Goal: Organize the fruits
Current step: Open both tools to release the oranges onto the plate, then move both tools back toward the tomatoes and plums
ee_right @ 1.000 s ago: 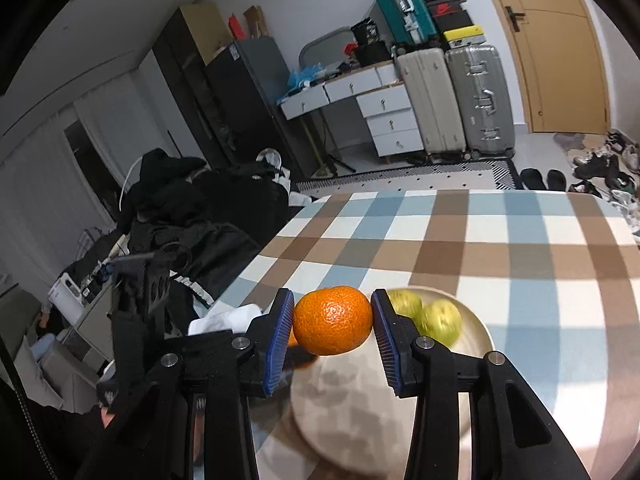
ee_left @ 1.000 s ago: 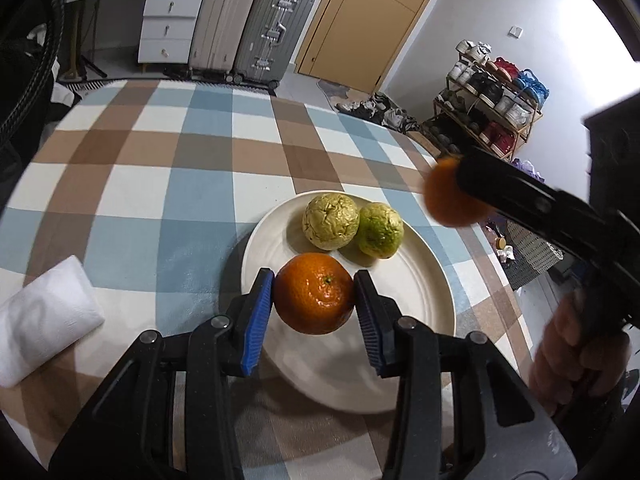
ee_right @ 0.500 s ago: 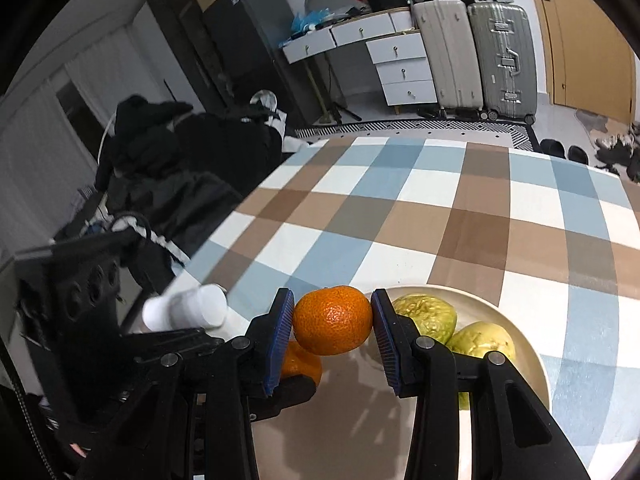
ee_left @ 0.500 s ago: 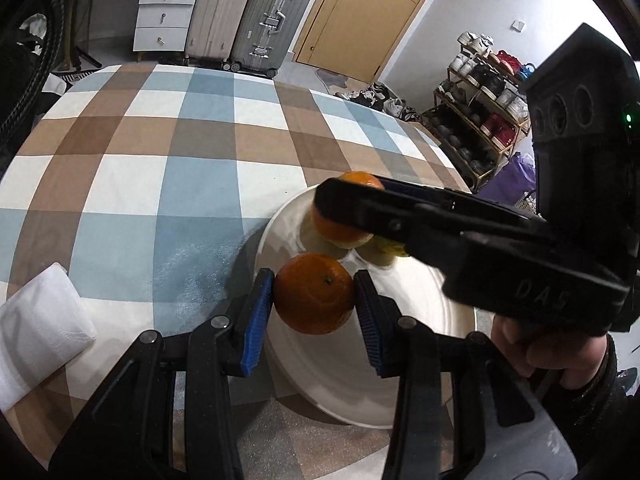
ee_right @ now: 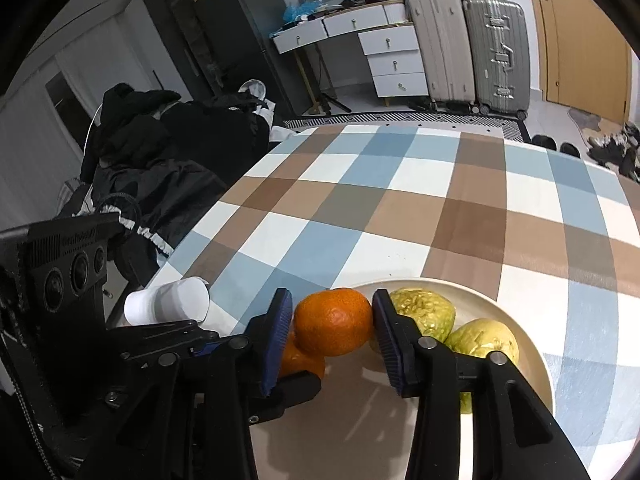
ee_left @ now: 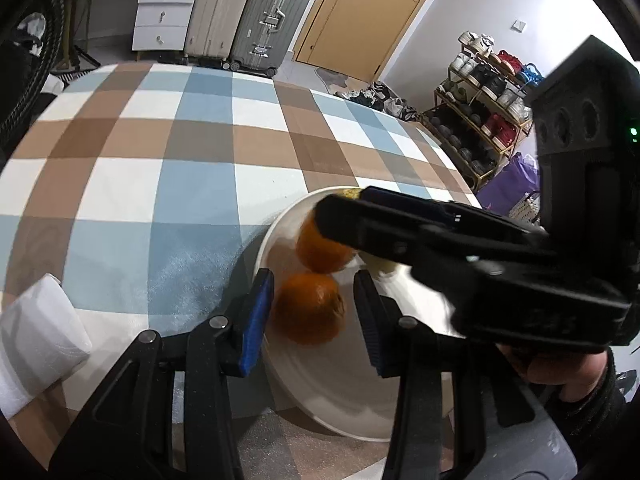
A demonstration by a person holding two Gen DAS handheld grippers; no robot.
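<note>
Opening its jaws, the right gripper [ee_right: 332, 336] frees an orange [ee_right: 333, 322] onto the plate [ee_right: 532, 364] — the left gripper [ee_left: 314, 314] loosely brackets another orange [ee_left: 308, 308], unclamped.

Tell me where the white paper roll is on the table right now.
The white paper roll lies on the checked tablecloth at the table's near left edge in the left wrist view, left of the plate, beside the left gripper.
</note>
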